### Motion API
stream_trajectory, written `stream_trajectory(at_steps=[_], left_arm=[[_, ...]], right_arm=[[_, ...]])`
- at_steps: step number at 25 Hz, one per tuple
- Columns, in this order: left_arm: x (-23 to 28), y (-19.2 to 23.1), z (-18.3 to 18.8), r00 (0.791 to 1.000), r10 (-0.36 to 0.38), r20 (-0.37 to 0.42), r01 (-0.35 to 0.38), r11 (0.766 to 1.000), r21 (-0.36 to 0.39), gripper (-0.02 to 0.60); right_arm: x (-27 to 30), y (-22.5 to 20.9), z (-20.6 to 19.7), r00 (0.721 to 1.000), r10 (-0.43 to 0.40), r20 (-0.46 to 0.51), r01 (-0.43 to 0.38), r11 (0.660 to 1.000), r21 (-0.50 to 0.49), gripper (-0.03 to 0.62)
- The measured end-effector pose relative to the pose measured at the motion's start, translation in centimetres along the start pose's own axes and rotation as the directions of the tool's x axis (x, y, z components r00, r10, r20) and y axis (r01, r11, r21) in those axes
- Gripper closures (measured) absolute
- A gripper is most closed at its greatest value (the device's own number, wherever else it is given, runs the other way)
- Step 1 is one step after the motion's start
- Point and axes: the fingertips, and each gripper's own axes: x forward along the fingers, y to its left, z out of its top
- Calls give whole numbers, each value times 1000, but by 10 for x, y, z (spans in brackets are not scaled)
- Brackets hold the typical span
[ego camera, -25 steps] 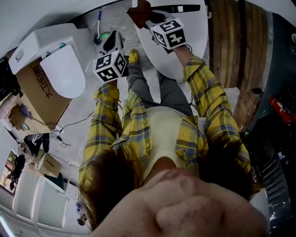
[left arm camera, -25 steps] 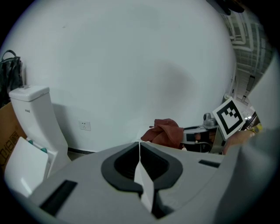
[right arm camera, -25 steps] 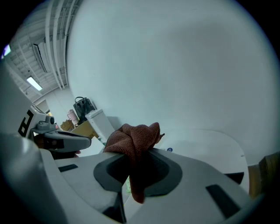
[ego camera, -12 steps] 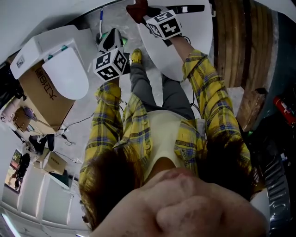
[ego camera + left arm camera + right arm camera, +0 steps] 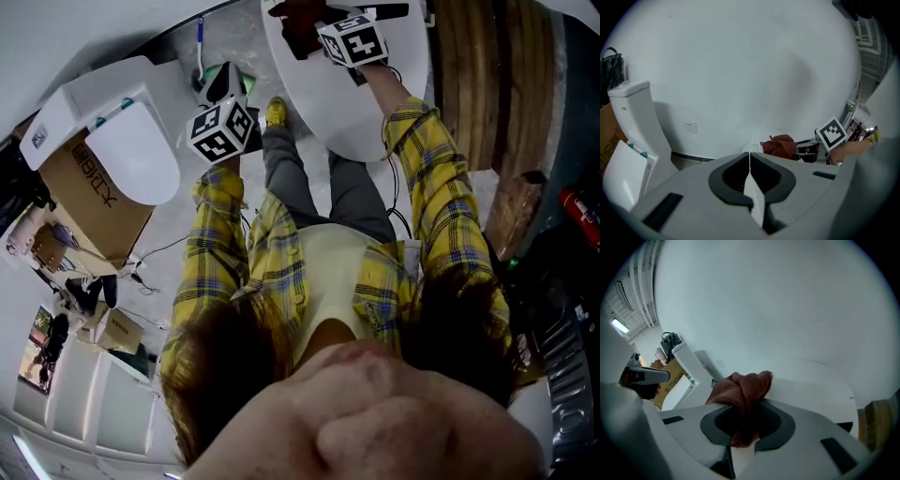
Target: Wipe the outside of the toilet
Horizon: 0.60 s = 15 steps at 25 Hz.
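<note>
At the toilet's far end, head view: right gripper (image 5: 305, 30) is over the closed lid, clamped on a dark red cloth (image 5: 292, 17). Toilet (image 5: 347, 103) stands straight ahead of the person, against the wall. It's white and glossy with the lid down, no marks I can make out. Left gripper (image 5: 222, 89) hangs left of the toilet, off it. Second toilet (image 5: 127, 141) is further left on a cardboard box (image 5: 89, 192); not the target, I'd judge.

Left gripper view: jaws pressed together, nothing between them. It points at the wall left of the toilet; cloth shows off to the right.

Right gripper view: jaws clenched on the bunched cloth, wad sticking out ahead over the toilet's white top. Can't tell if it's actually touching.

Step looks like wiping the top, rear end. To do it well: press the wad down until it flattens, take overlapping strokes from back to front, then do the sides and base. Keep the hard jaw tips off the glaze.
</note>
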Motion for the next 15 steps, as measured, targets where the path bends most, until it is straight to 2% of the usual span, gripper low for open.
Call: stream_trajectory(at_steps=[15], left_arm=[[14,-49,-12,998,-60,-33,63,995,78,568]], right_arm=[[-43,-76,-42,994,-112,-12,113,991,78,514]])
